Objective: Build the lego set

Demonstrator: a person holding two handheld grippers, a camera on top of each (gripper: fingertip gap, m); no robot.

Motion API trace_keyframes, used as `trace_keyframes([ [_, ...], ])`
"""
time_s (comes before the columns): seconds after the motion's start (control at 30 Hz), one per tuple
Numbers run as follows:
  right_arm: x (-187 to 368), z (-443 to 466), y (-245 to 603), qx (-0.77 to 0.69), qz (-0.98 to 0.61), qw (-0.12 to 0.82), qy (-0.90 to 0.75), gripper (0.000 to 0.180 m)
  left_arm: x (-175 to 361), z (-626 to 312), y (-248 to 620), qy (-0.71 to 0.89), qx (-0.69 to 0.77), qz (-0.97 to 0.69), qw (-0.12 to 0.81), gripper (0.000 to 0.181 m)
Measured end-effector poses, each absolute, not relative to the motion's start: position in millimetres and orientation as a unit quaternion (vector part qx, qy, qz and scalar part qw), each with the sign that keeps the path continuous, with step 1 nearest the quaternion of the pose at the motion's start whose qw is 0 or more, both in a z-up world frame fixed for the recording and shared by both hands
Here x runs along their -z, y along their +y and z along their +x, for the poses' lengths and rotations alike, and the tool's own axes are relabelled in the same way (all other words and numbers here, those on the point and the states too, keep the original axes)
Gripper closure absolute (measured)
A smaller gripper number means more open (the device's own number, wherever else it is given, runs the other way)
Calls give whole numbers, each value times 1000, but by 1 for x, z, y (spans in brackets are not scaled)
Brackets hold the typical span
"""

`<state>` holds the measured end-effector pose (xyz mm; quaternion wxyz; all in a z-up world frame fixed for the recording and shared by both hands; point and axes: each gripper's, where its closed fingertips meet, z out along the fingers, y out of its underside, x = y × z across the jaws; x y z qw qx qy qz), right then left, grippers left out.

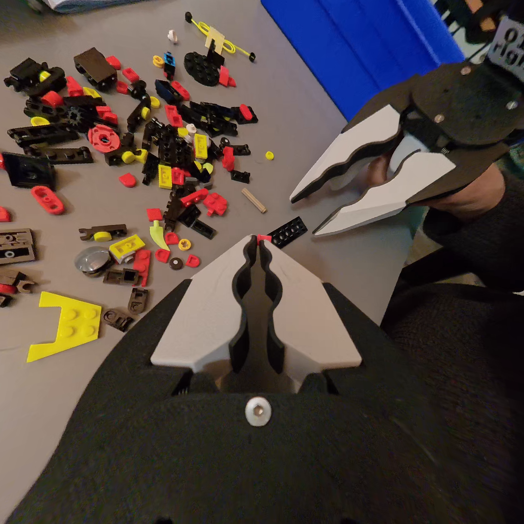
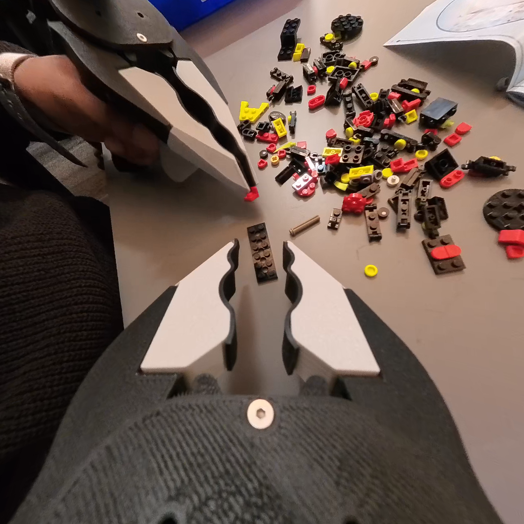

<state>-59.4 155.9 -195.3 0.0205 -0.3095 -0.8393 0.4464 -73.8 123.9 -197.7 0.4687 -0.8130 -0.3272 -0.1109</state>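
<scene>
My left gripper (image 1: 258, 238) is shut on a small red lego piece (image 1: 263, 238) at its fingertips, held just above the grey table. In the right wrist view the same gripper (image 2: 251, 187) comes in from the upper left with the red piece (image 2: 251, 195) at its tip. A black studded plate (image 2: 261, 252) lies flat on the table between the open fingers of my right gripper (image 2: 258, 243). The plate also shows in the left wrist view (image 1: 287, 231), just right of the red piece, with my right gripper (image 1: 302, 215) open beside it.
A pile of several loose black, red and yellow pieces (image 1: 170, 147) covers the table to the left. A yellow wedge plate (image 1: 68, 323) lies near. A tan pin (image 2: 304, 224) and a yellow round stud (image 2: 371, 270) lie close to the plate. A blue bin (image 1: 354, 48) and a booklet (image 2: 467, 37) stand at the back. The gap from one gripper's tips to the other's is roughly 4 cm. The yellow round stud (image 2: 371, 270) sits 6 cm or so from the ends of my right fingers. It is also in sight in the left wrist view (image 1: 269, 154).
</scene>
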Motion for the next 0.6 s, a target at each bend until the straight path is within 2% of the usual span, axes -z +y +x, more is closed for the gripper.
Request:
trace_keyframes([
  [0.6,198,-60,149,-428,-284,49,-857,147,191,-72,126,-356,178,-778,486,181],
])
